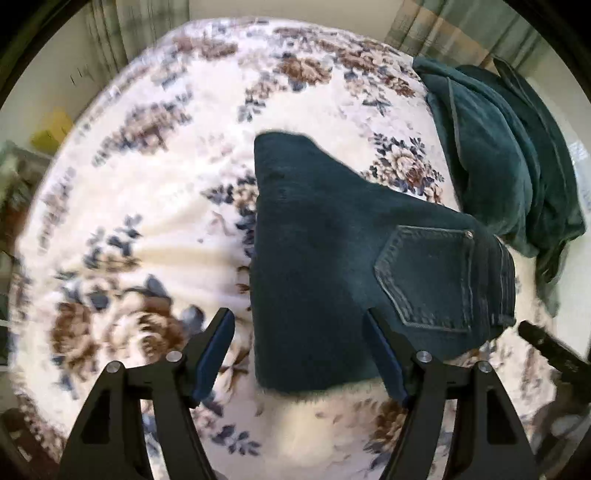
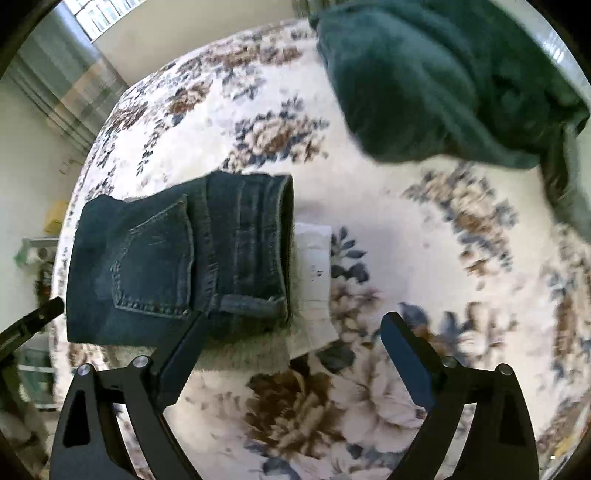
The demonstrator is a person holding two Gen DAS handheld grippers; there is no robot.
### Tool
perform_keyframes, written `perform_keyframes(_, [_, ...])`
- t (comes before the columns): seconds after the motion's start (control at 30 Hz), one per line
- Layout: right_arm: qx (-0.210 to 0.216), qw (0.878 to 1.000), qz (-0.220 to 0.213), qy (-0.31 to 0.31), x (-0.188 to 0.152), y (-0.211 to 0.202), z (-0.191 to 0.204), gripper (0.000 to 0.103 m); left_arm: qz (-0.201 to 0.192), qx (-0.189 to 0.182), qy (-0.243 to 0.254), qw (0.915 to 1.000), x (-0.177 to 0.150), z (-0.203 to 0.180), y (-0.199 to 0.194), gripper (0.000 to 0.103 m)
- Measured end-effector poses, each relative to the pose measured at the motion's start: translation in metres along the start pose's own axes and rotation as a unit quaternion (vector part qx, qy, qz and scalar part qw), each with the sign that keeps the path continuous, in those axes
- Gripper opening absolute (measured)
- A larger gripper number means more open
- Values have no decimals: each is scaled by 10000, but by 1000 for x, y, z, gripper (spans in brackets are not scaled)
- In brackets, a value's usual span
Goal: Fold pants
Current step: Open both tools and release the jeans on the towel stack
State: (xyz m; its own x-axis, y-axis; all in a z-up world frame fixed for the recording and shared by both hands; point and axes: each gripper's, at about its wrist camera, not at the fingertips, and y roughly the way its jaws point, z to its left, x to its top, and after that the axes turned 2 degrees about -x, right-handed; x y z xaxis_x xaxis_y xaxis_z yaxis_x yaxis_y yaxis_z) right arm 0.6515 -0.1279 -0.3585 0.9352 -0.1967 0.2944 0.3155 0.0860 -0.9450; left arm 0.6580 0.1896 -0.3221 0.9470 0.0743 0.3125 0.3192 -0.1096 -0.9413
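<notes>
Dark blue jeans (image 1: 332, 258) lie folded into a compact bundle on a floral blanket (image 1: 147, 184), back pocket up. My left gripper (image 1: 299, 328) is open and empty, just above the bundle's near edge. In the right wrist view the jeans (image 2: 177, 258) lie at the left, waistband end toward the middle. My right gripper (image 2: 291, 325) is open and empty, its left finger (image 2: 181, 354) over the bundle's near corner. The right gripper's tip (image 1: 546, 343) shows at the left wrist view's right edge.
A dark green plush blanket (image 1: 498, 155) is heaped at the far right of the bed; it also shows in the right wrist view (image 2: 443, 74). A white label patch (image 2: 314, 280) lies beside the jeans. Curtains (image 1: 443, 29) and walls stand behind the bed.
</notes>
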Motion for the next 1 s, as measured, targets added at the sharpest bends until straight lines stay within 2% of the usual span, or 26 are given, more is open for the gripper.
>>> perform_keyframes(0.03, [-77,9999,-109,-27,-4,-14,2,96,-116,92,87,9999,-6,-7,-10,74])
perform_keyframes(0.1, [-321,9988,-353,-143,-12,-39,7,103,-308,237,193,9991,-15,-21,-27,75])
perform_keyframes(0.27, [-774,9926,-830,-431,-38,-110,15,103,-619,652,450,9949,-32,-50,-64,76])
perform_keyframes(0.33, [-855,9900,-1006,-498,-50,-140,15,103,-732,659,457,9941,-42,-58,-82,76])
perform_keyframes(0.57, [-893,9812,-1571,-684,-93,-247,15,103,-1213,606,414,9899,-79,-85,-153,76])
perform_keyframes(0.77, [-760,9765,-1863,-770,-142,-337,9,103,-1550,469,277,9864,-116,-100,-220,76])
perform_keyframes(1.0, [-622,9667,-2305,-925,-204,-434,-2,103,-2059,474,203,9772,-172,-110,-311,76])
